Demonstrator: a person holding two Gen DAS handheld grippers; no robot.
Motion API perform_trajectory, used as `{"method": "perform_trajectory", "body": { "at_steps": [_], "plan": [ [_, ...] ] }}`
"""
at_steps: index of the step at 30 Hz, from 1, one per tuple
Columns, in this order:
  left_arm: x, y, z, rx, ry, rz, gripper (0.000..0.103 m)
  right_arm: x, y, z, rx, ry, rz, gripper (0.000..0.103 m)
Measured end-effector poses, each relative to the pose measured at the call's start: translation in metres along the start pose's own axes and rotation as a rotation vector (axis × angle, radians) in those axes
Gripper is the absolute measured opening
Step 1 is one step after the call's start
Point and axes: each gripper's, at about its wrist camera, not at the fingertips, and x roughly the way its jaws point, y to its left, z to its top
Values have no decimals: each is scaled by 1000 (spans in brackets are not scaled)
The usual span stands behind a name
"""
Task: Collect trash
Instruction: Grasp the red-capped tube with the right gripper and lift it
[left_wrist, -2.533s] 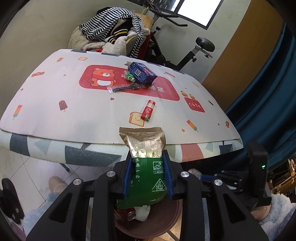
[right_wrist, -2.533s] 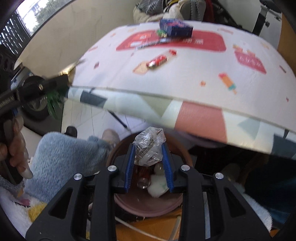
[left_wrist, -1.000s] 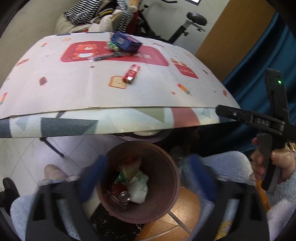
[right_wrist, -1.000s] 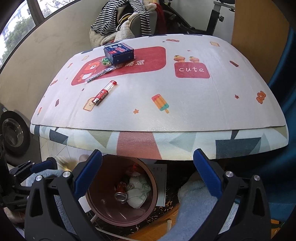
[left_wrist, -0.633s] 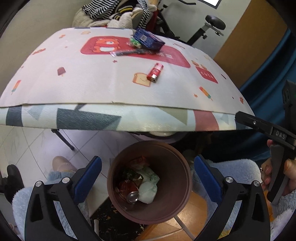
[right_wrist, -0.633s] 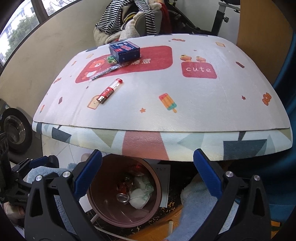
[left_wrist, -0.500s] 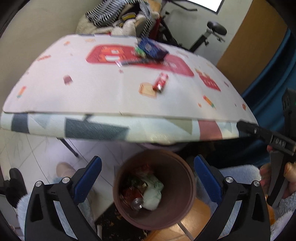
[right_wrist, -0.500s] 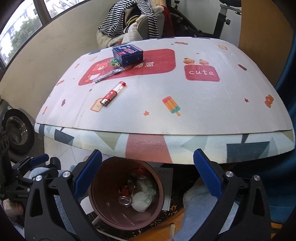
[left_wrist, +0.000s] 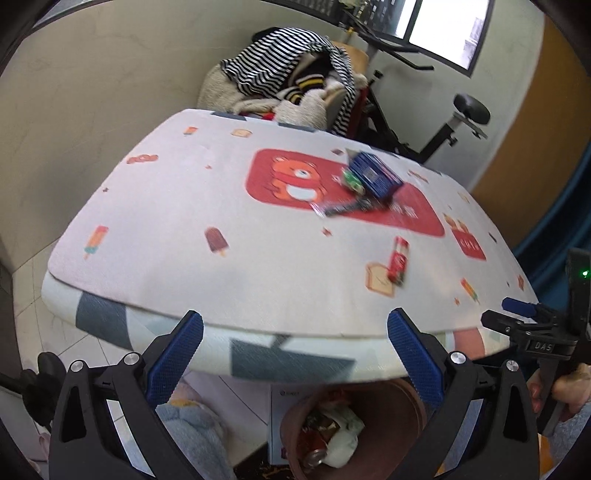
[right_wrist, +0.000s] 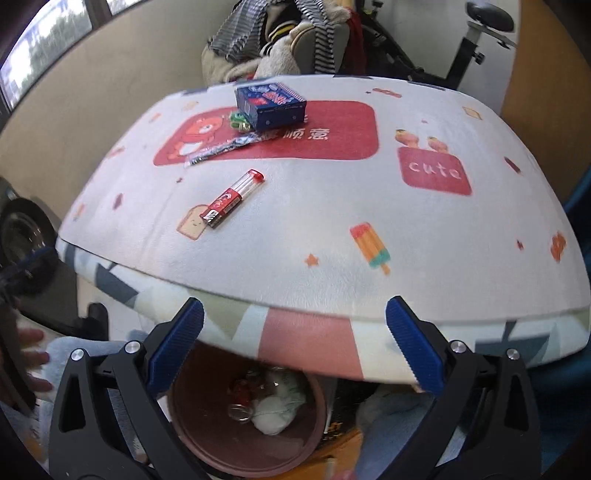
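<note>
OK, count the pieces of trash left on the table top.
4: a blue box at the far middle, a small green wrapper against its left side, a long dark wrapper just in front, and a red tube nearer. More may hide behind the box.

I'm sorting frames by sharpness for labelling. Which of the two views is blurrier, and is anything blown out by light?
Left wrist view: motion-smeared, the small blue printed box and red-labelled clear tube are soft; the window at top right is blown out. Right wrist view: the same tube is crisp and the box print shows, only the left edge blurs. Fisheye bends the patterned table edge in both.
</note>
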Motion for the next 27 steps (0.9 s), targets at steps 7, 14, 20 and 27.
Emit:
{"method": "perform_trajectory", "body": {
  "at_steps": [7,14,20,27],
  "plan": [
    [15,24,13,-27,21,50,97,52,19,40,-15,20,59,92],
    [23,37,17,-37,12,105,97,90,39,67,-7,46,62,73],
    [25,45,19,-61,-10,96,97,111,62,80,-45,33,-22,64],
    [36,42,23,-48,4,64,77,113,65,76,-130,-12,-27,31]
  ]
}}
